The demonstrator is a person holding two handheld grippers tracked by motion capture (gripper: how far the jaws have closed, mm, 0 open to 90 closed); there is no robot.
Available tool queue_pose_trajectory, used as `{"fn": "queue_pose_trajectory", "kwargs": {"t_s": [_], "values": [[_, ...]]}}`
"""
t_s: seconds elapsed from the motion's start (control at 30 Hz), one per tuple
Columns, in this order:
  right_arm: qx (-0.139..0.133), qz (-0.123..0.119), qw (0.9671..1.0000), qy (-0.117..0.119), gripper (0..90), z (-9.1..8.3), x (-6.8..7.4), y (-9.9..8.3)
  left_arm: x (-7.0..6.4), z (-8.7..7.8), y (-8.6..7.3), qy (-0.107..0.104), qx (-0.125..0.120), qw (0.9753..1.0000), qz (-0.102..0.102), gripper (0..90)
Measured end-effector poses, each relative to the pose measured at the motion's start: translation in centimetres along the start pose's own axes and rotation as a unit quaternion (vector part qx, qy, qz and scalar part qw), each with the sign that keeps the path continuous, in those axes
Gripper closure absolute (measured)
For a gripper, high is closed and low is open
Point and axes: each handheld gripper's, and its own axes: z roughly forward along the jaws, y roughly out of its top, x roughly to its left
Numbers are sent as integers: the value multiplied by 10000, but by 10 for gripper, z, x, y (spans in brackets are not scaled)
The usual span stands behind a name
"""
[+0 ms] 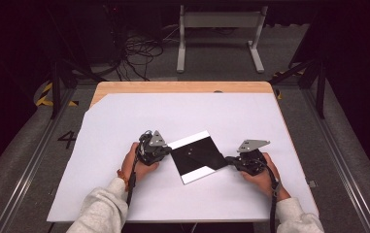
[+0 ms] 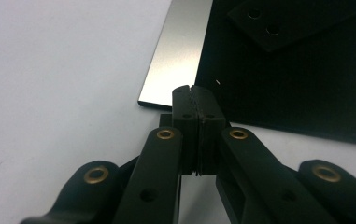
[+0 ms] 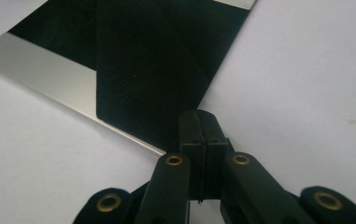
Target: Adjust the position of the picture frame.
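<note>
White counter (image 1: 124,194): black cloth (image 1: 199,158) on plate (image 1: 188,141), centre. Left tongs (image 2: 194,93) at 9 o'clock, right tongs (image 3: 199,116) at 3, both pressed together at its corners. Risk: uneven pull slides cloth.

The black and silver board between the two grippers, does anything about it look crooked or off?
Yes. The board lies turned at an angle to the white sheet's edges, corner toward the person. Nothing looks spilled or broken.
</note>
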Motion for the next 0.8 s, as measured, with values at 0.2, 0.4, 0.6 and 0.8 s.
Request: {"fn": "queue_pose_trajectory", "kwargs": {"t_s": [0.2,0.4,0.6,0.8], "values": [[59,-91,9999,71,900,-3,15,-2,4,3,3,55,12,10000,21,889],[36,-90,9999,107,900,-4,26,-4,7,6,5,102,-9,9999,13,895],[40,-173,9997,188,900,-4,37,-4,11,8,5,104,-66,9999,-73,895],[42,-198,9997,144,900,-4,39,-4,11,6,4,47,-64,9999,-105,879]]}}
